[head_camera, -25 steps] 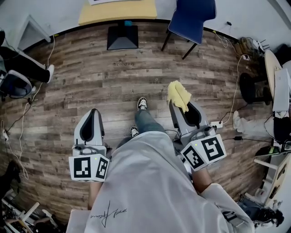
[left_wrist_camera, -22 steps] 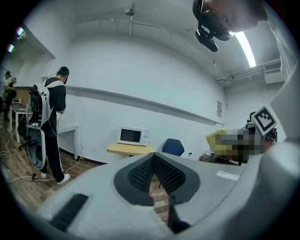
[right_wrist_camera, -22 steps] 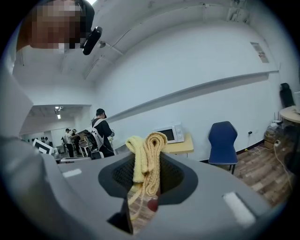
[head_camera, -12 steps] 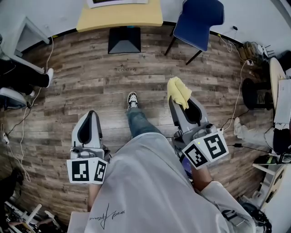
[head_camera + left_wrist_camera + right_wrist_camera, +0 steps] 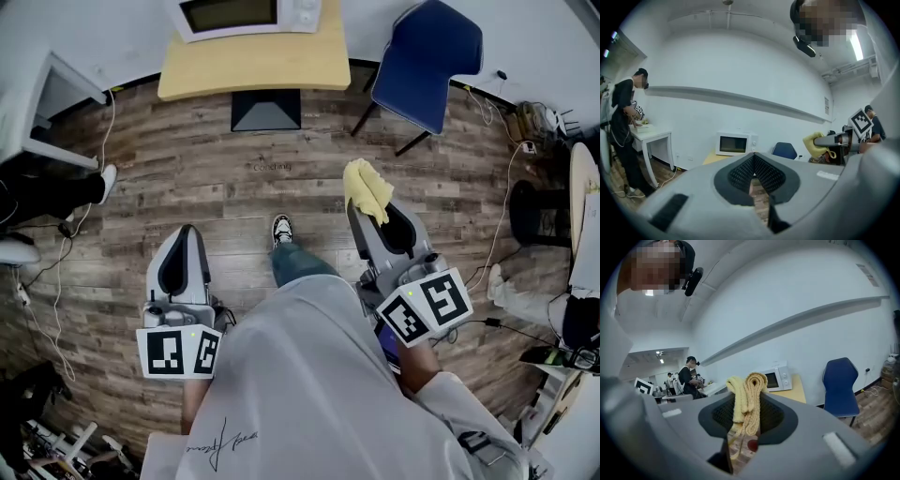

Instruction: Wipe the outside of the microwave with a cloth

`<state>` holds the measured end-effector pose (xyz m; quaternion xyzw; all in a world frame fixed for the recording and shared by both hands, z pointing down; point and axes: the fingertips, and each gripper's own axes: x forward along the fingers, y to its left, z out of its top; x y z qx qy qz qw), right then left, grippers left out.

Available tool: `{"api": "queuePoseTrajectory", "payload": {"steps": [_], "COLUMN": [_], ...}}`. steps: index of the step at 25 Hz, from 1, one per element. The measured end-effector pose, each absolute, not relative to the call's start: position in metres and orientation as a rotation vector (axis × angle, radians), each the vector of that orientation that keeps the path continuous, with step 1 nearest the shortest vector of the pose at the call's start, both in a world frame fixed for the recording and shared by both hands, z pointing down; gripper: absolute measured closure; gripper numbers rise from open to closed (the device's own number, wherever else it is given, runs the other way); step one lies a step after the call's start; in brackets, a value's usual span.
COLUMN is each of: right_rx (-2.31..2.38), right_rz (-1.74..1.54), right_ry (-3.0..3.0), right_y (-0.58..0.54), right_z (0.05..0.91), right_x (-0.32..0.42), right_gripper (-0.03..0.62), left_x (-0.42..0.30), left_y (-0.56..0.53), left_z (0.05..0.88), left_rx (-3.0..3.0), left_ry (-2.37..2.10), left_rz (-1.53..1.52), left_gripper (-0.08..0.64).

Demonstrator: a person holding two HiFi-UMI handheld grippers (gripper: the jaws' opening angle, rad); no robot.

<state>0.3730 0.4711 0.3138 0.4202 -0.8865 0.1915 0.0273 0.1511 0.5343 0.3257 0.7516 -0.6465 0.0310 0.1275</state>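
Note:
A white microwave (image 5: 251, 16) stands on a small yellow table (image 5: 253, 64) at the top of the head view, some way ahead of me. It also shows far off in the left gripper view as the microwave (image 5: 734, 144) and in the right gripper view as the microwave (image 5: 776, 378). My right gripper (image 5: 359, 211) is shut on a folded yellow cloth (image 5: 367, 190), which sticks up between the jaws as the cloth (image 5: 747, 399). My left gripper (image 5: 184, 240) is shut and holds nothing. Both hang over the wooden floor.
A blue chair (image 5: 428, 65) stands right of the table. A black table base (image 5: 266, 111) sits on the floor under it. Cables (image 5: 497, 216) trail at the right. A white desk (image 5: 37, 103) and a person's leg (image 5: 52, 195) are at the left.
I have walked forward: the table and chair have slid down into view and the microwave has appeared at the top. Both grippers keep their pose, the cloth still held.

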Motion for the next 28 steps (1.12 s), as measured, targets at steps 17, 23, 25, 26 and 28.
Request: {"api": "queuePoseTrajectory", "payload": {"steps": [17, 23, 25, 26, 28], "right_rx": [1.291, 1.34, 1.36, 1.369, 1.382], "right_rz": [0.683, 0.691, 0.68, 0.672, 0.65], "right_ry": [-2.707, -2.652, -2.651, -2.649, -2.644], "right_y": [0.323, 0.295, 0.282, 0.274, 0.257], "right_z": [0.338, 0.345, 0.341, 0.339, 0.337], "right_x": [0.377, 0.374, 0.374, 0.374, 0.374], "right_gripper": [0.477, 0.48, 0.48, 0.48, 0.48], "left_x": [0.158, 0.149, 0.148, 0.148, 0.145], "left_y": [0.379, 0.355, 0.342, 0.335, 0.318], "left_z": [0.302, 0.304, 0.302, 0.301, 0.3], "left_rx": [2.229, 2.233, 2.254, 2.263, 2.277], "left_ry": [-1.961, -1.962, -1.957, -1.953, -1.948], "left_rz": [0.208, 0.241, 0.254, 0.256, 0.255], "left_gripper": [0.56, 0.56, 0.56, 0.56, 0.56]}}
